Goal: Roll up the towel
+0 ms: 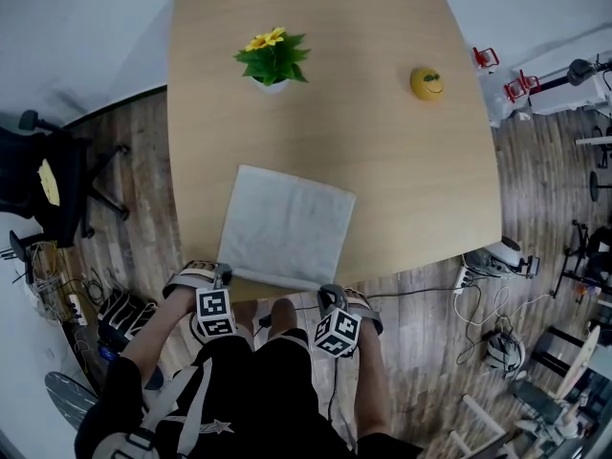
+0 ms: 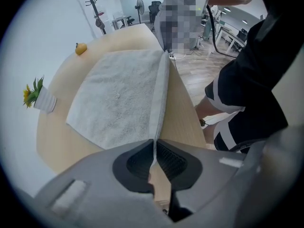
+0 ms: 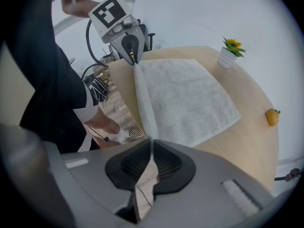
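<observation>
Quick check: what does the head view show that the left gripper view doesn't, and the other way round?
Head view only: the marker cube on the left gripper, and a black chair beside the table. Left gripper view only: its jaws shut on the towel's near hem, and a coat rack behind. Both: towel, potted flower, yellow toy, table.

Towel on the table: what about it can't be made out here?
- Near corners of the pale grey terry towel: head view, covered by the left tongs and right tongs pinching them.
- Its underside: all views, it lies against the light wooden table.
- Cloth inside the grip: gripper views, swallowed by the closed tongs.
</observation>
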A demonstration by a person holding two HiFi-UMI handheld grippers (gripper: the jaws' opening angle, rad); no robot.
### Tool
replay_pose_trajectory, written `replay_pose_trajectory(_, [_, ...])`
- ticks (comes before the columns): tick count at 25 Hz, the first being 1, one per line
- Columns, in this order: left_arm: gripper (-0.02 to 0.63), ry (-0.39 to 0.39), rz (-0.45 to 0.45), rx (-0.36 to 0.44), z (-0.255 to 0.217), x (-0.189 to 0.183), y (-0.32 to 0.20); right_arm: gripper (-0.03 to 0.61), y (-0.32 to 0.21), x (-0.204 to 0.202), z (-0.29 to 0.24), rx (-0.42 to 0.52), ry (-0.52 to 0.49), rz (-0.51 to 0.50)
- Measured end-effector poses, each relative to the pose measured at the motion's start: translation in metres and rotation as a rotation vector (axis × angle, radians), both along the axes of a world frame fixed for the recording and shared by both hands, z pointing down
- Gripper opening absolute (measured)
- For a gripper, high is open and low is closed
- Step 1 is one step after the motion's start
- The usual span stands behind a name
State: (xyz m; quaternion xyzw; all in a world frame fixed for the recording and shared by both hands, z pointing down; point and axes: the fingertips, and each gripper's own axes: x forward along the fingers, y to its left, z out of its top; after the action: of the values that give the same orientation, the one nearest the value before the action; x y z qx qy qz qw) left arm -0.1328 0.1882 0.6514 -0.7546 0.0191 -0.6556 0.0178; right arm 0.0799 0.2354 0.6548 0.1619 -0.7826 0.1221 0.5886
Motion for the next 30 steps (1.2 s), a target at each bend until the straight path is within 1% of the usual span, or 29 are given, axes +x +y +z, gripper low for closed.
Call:
replay_pose_trajectory(6, [0.029, -0.018, -0.009, 0.027, -0.004, 0.002, -0.002, 0.028, 0.005, -0.001, -0.001, -0.041, 0.004, 0.027])
replay_pose_trajectory(9, [0.031, -0.029, -0.006, 0.015, -0.005, 0.002, -0.003, 0.028, 0.004, -0.001, -0.004, -0.047, 0.0, 0.026])
replay_pose_trajectory(14, [0.031, -0.041, 0.016, -0.019, -0.006, 0.0, 0.001, 0.028, 0.01, -0.005, -0.011, -0.141, -0.063, 0.06])
replay_pose_trajectory(20, [0.031, -0.051, 0.013, -0.004, -0.006, 0.002, -0.006, 0.028, 0.005, -0.003, -0.009, -0.146, -0.059, 0.062])
replay_pose_trajectory(22, [0.031, -0.065, 0.023, -0.036, -0.005, 0.001, -0.003, 0.028, 0.006, -0.004, -0.01, -0.173, -0.07, 0.07])
replay_pose_trajectory(27, [0.029, -0.1, 0.06, -0.173, -0.002, -0.002, 0.013, 0.026, 0.009, -0.006, -0.013, -0.266, -0.109, 0.092])
replay_pose_trajectory(30, [0.029, -0.116, 0.068, -0.221, -0.001, -0.002, 0.016, 0.026, 0.01, -0.006, -0.013, -0.306, -0.115, 0.089])
